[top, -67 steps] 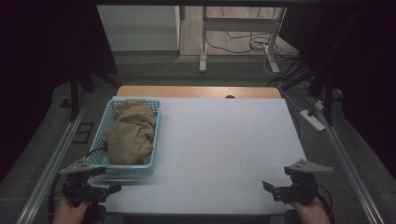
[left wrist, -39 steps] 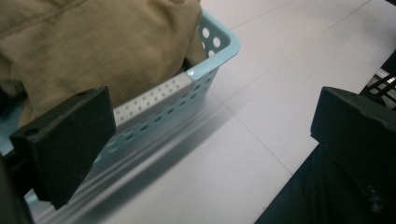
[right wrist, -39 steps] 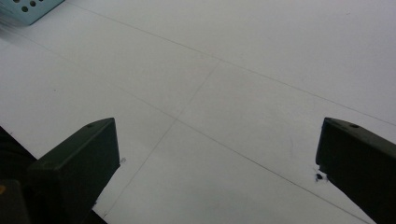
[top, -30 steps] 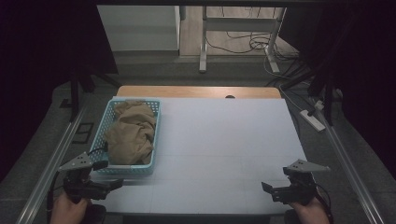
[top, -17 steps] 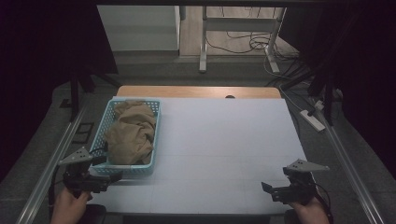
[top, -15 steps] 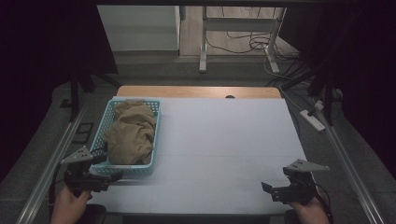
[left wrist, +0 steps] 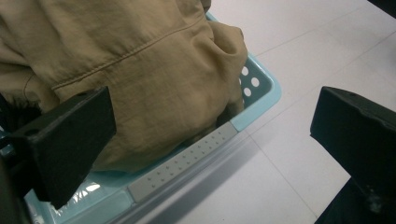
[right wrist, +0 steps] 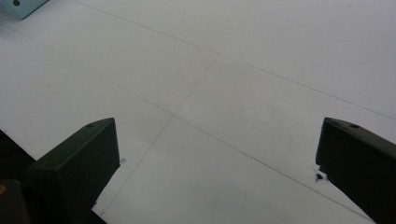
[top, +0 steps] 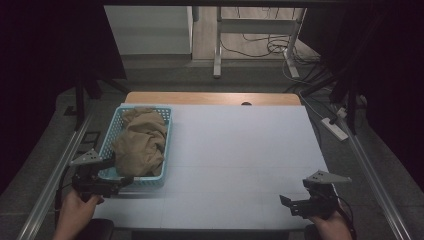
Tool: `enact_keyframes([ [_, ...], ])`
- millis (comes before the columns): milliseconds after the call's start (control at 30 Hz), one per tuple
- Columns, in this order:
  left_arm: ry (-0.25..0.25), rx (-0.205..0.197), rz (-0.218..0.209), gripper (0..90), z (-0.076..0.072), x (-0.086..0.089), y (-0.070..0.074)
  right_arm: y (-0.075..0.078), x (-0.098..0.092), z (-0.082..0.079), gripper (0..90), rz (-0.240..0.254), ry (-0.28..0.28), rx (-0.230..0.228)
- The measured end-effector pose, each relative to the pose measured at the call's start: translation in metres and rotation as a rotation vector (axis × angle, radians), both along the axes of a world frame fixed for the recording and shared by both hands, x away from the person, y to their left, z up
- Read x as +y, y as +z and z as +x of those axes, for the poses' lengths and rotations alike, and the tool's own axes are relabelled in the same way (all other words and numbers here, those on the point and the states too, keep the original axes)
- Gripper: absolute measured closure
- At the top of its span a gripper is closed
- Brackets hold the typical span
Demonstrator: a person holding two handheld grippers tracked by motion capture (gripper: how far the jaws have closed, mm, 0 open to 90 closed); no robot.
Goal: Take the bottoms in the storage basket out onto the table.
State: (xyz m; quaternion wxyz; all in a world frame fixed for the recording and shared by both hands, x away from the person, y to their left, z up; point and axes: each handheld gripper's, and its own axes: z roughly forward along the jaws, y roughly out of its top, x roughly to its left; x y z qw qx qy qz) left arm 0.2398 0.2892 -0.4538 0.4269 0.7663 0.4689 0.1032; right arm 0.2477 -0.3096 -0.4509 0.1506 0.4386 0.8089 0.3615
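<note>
My left tongs (top: 120,177) sit wide apart at the near end of the light-blue perforated plastic basket (top: 165,145). In the left gripper view one black jaw hangs over the crumpled tan cotton garment (left wrist: 140,70) and the other stands out over the white worktop (left wrist: 299,42), with the basket's near rim and its grey dotted grip strip (left wrist: 184,161) running between them. They hold nothing. I cannot tell whether the jaw over the cloth touches it.

My right tongs (top: 290,204) are also spread wide and empty, low over the near right part of the worktop (top: 240,150), well apart from the basket. In the right gripper view I see bare white surface crossed by thin seam lines between the jaws, and a corner of the basket (right wrist: 21,7) at the far upper left.

By my count: two tongs, one basket, one garment heaped inside it, filling most of the basket.

Compared with two seconds ago, my left tongs have shifted left and turned to point at the basket's near end. The right tongs, the basket and the garment lie where they were.
</note>
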Motion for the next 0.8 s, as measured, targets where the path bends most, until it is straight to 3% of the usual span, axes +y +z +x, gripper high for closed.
enact_keyframes([
  [400, 0.014, 0.006, 0.012, 0.0, 0.021, -0.001, 0.005, -0.001, 0.002, 0.001, 0.1, -0.016, 0.007, 0.006],
  [533, 0.022, 0.02, 0.035, 0.0, 0.028, -0.001, 0.008, -0.001, 0.002, 0.001, 0.1, -0.02, 0.01, 0.009],
  [800, 0.022, 0.027, 0.034, 0.0, 0.044, 0.002, 0.01, -0.001, 0.003, 0.001, 0.1, -0.028, 0.014, 0.012],
])
